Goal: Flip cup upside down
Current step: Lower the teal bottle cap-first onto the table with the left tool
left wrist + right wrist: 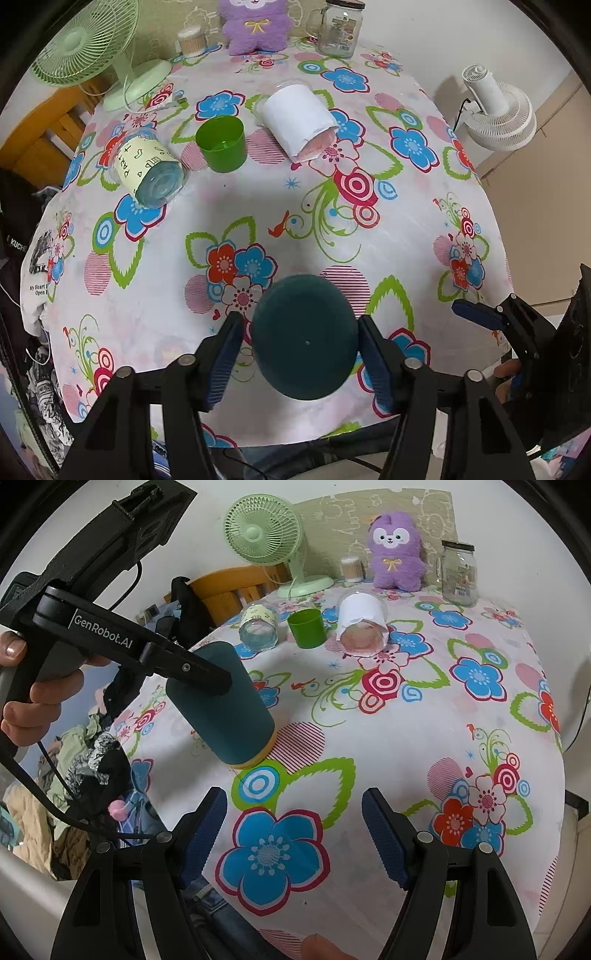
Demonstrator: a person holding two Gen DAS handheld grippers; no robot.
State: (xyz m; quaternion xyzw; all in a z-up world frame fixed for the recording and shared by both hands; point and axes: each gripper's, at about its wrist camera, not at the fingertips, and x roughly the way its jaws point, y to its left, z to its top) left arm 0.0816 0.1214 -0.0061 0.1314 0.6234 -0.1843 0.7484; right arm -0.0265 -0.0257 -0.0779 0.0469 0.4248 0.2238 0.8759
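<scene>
A dark teal cup (304, 338) with a yellow rim sits between the fingers of my left gripper (301, 358), its base facing the camera. In the right wrist view the teal cup (225, 705) is tilted, mouth down, its yellow rim touching the flowered tablecloth (406, 738). The left gripper (207, 675) is shut on the cup's upper part. My right gripper (293, 834) is open and empty over the table's near edge; it shows at the right edge of the left wrist view (476, 312).
At the back lie a clear cup with a yellow label (149, 171) and a white-wrapped cup (301, 122), both on their sides, with a green cup (221, 142) upright between them. Behind stand a green fan (92, 40), a purple plush (255, 24), a glass jar (338, 29) and a cotton swab box (191, 40).
</scene>
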